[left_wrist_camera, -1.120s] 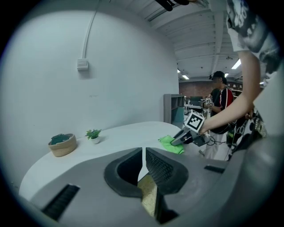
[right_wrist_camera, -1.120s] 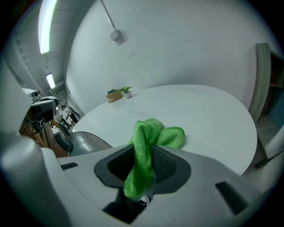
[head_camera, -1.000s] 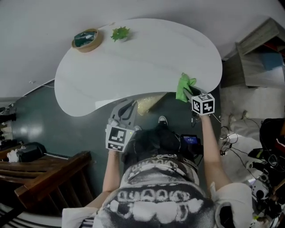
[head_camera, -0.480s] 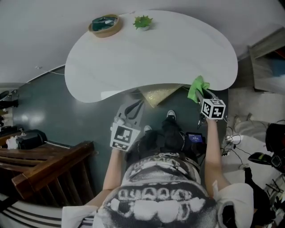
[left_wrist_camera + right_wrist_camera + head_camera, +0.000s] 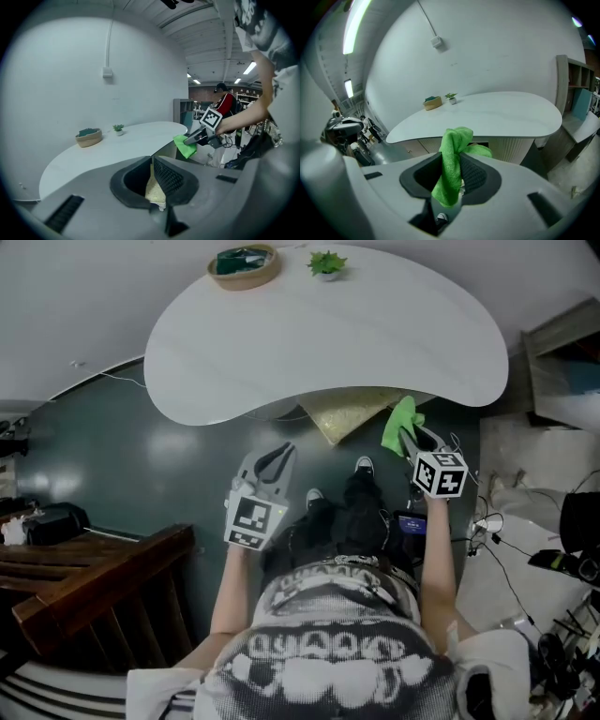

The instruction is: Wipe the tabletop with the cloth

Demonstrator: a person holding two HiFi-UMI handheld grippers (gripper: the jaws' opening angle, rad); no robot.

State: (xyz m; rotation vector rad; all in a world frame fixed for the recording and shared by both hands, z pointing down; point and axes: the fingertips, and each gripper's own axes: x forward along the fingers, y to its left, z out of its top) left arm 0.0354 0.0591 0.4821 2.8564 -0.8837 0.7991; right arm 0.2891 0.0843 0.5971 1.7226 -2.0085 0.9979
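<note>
— Two grippers, and both are off the counter [image 5: 328, 343]?
— Yes. The left gripper [image 5: 278, 454] and the right gripper [image 5: 412, 440] hang over the dark floor [image 5: 178, 456], on the person's side of the counter's near edge.
— Where is the cloth?
— The green cloth [image 5: 398, 425] is pinched in the right gripper's jaws, which are closed tight on it. A bunched end stands up past the tips and the rest trails down between the pads. It is near the near edge, towards the counter's right lobe, but apart from the top.
— And the left jaws?
— Drawn together to a thin slit with the tips meeting, gripping nothing. Through the slit shows only the pale yellow base panel [image 5: 349, 415] under the counter.
— How does the near edge run?
— It bows inward in the middle, towards the wall [image 5: 75, 296], and swells into a rounded lobe on each side. The panel stands in that hollow, set back beneath the rim.
— What takes up room on top?
— A basket [image 5: 244, 264] and a small plant [image 5: 327, 262], near each other along the far edge by the wall, well apart from the near rim and from the cloth.
— And around the sides?
— Wooden furniture [image 5: 84, 587] low on the left, well apart from the left gripper. Cables [image 5: 487, 540] lie on the floor to the right, near the right arm.
</note>
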